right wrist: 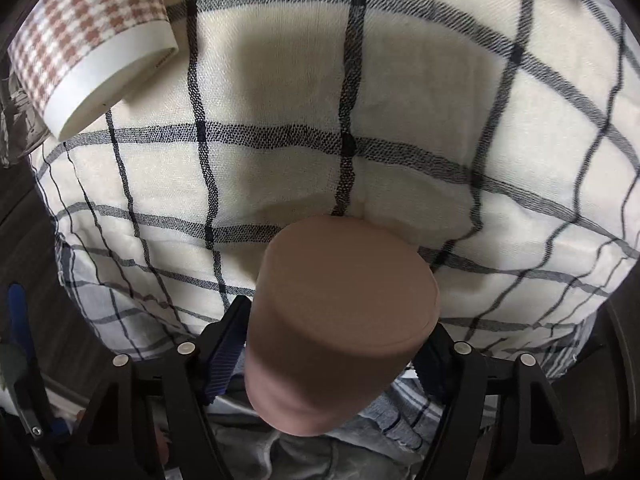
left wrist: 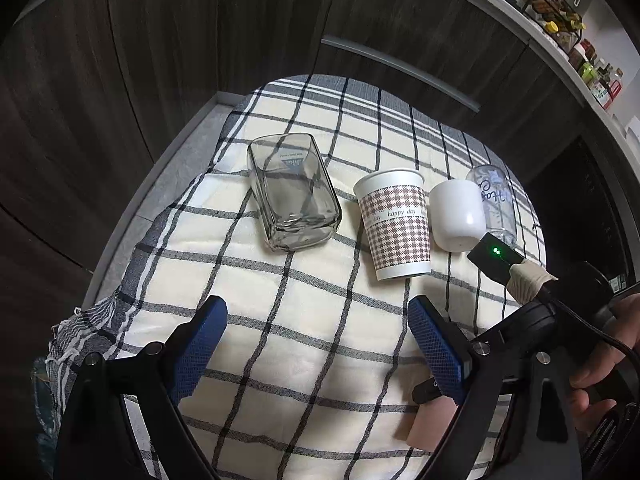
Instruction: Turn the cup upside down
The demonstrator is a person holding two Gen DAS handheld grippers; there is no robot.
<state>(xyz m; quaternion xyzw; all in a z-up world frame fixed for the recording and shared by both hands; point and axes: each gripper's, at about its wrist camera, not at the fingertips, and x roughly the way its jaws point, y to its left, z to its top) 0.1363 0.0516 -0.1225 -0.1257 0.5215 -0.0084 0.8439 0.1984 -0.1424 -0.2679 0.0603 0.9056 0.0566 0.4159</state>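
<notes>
My right gripper (right wrist: 332,344) is shut on a brown cup (right wrist: 344,312). The cup's flat base faces the camera and its mouth is hidden, low over the checked cloth (right wrist: 280,80). A corner of the brown cup (left wrist: 430,424) shows behind my left gripper's right finger. My left gripper (left wrist: 316,352) is open and empty above the cloth (left wrist: 300,300), short of the row of cups.
On the cloth stand a square glass jar (left wrist: 294,192), a houndstooth paper cup (left wrist: 396,228) (right wrist: 92,48), a white cup (left wrist: 458,216) and a clear printed glass (left wrist: 494,200). Dark cabinets and a shelf with bottles (left wrist: 580,48) lie behind. The cloth's edge falls off at the left.
</notes>
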